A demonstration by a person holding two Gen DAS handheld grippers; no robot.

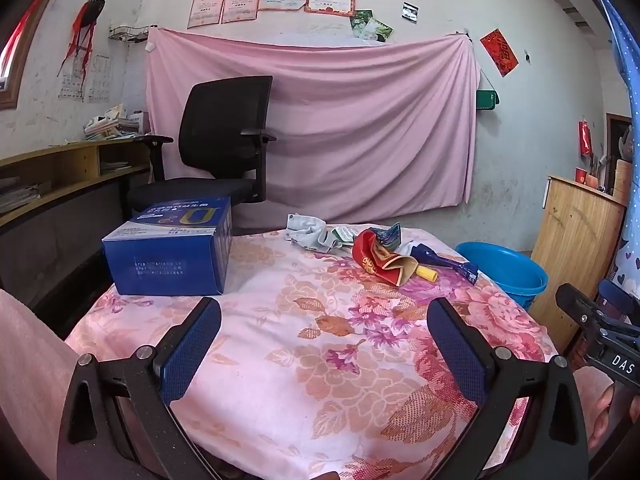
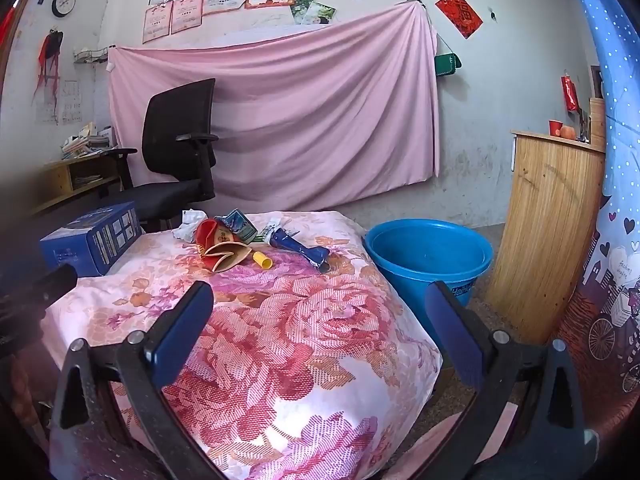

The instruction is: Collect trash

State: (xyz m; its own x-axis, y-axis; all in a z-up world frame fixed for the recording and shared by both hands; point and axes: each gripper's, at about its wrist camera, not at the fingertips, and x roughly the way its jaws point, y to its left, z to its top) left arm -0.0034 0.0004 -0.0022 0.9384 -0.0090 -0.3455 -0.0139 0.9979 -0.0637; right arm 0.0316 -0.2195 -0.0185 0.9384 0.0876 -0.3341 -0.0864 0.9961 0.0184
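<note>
Your left gripper (image 1: 324, 344) and right gripper (image 2: 320, 332) both hover with jaws spread wide and empty over the near part of the floral cloth (image 2: 304, 344), well short of the trash pile (image 2: 240, 240) at its far edge, near the blue bucket (image 2: 428, 252) on the floor just beside the table. Reaching in, you risk scattering the loose, overlapping wrappers or pinching the cloth. The blue tube (image 2: 300, 250) lies flat, its long axis running from far-left to near-right, its crimped end pointing toward the bucket.
</note>
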